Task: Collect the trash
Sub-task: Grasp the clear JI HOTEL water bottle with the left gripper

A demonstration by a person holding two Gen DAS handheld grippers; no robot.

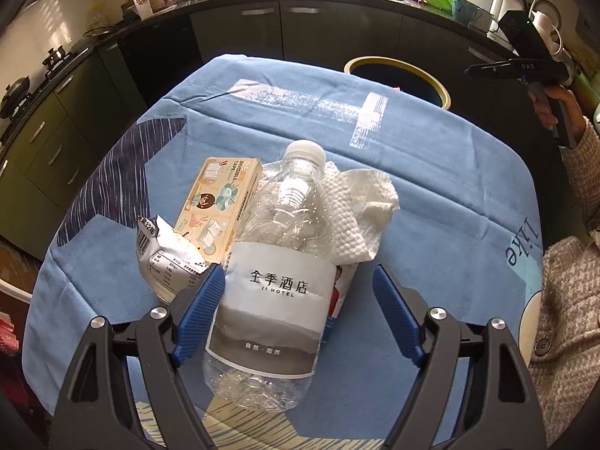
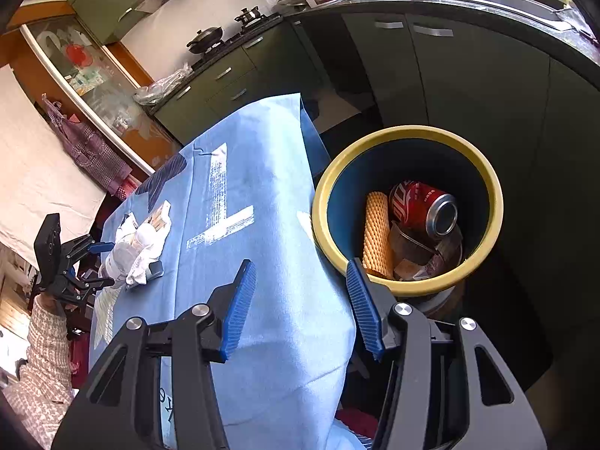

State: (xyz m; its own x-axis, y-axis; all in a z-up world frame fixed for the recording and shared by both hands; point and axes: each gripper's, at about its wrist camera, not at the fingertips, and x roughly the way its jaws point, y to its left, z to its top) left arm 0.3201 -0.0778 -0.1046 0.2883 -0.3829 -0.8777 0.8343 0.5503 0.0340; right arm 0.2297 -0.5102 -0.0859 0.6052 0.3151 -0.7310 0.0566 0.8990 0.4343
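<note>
In the left wrist view, the left tongs [image 1: 298, 287] stand wide at the bottom centre of the frame, straddling a crushed clear plastic bottle [image 1: 275, 262] that lies on the blue-clothed tabletop [image 1: 450, 195]. The left blue pad [image 1: 200, 315] sits against the bottle's label; the right pad stands clear of it, so the bottle is between the jaws but not clamped. A crumpled white paper towel [image 1: 360, 210] lies against the bottle to its right, a small tape box [image 1: 221, 202] and a silver wrapper [image 1: 165, 258] to its left.

In the right wrist view, the right tongs [image 2: 302, 305] at bottom centre are partly open and hold nothing, over the tabletop's edge. Just right of them stands a yellow-rimmed bin [image 2: 408, 133], containing a red can [image 2: 416, 206] and a yellow foam net sleeve [image 2: 377, 232].
</note>
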